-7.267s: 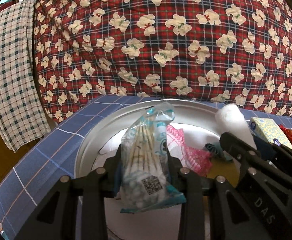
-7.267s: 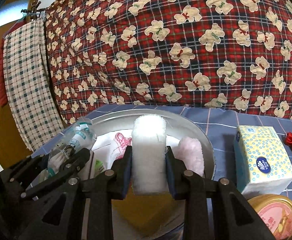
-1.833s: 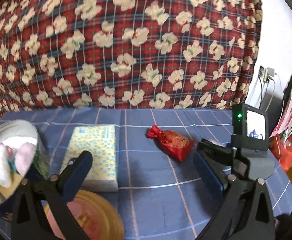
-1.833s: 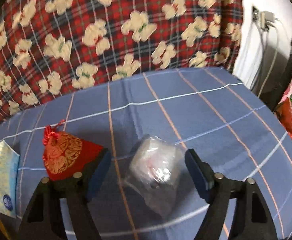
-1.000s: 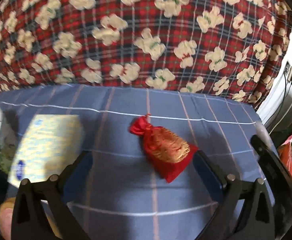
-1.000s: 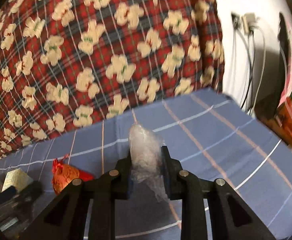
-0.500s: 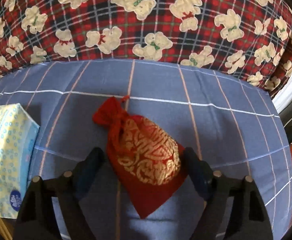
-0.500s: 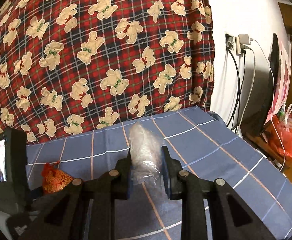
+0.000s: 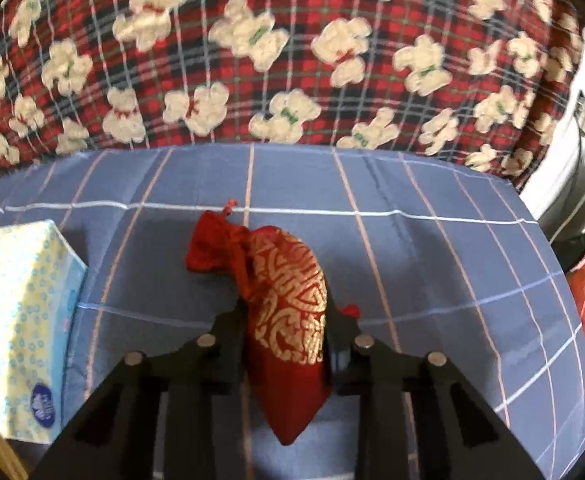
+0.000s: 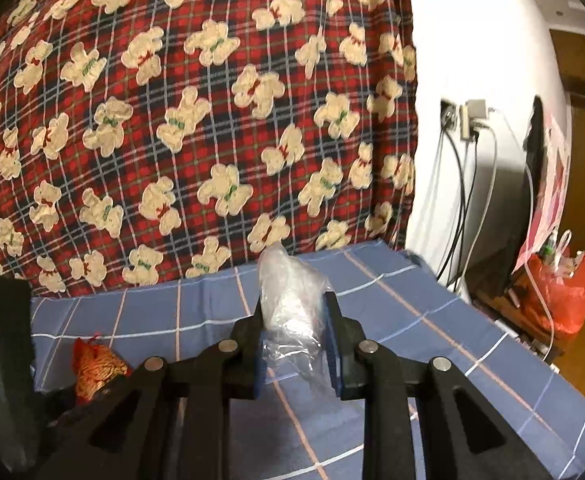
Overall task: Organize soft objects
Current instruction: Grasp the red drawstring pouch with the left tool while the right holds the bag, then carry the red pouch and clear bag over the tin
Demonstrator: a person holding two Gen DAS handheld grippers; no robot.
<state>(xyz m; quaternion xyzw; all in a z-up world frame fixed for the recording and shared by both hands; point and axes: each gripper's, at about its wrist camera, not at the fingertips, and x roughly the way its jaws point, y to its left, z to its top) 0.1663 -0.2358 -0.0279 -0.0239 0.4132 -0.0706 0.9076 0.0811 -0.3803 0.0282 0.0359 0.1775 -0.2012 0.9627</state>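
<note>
Two grips in play at once. Left tongs, at the bottom centre of the left wrist view, have just been closing and now pinch the red pouch across its gold-patterned belly; the pouch lies on the blue checked bench with its tied neck pointing toward upper left. Right tongs pinch a crumpled clear plastic bag, held above the bench at the centre of the right wrist view.

Risks, as judged from here:
- Pouch is gripped around its middle, with the lower end hanging past the pads. If the filling is loose it may shift on lifting, and the smooth fabric could slide out.
- Drawstring tassel sits just beside the right-hand pad; it could snag or get trapped.
- Clear bag is thin and slippery, with much of it hanging loose below the pads. A quick swing could work it free.
- Both hands are near each other; the left tool shows at the lower left of the right wrist view, so a careless crossing could knock one load.

Writing: the tissue pack, left edge of the left wrist view, carries a round dark blue logo, its lettering too blurred to read. Nothing else legible.
</note>
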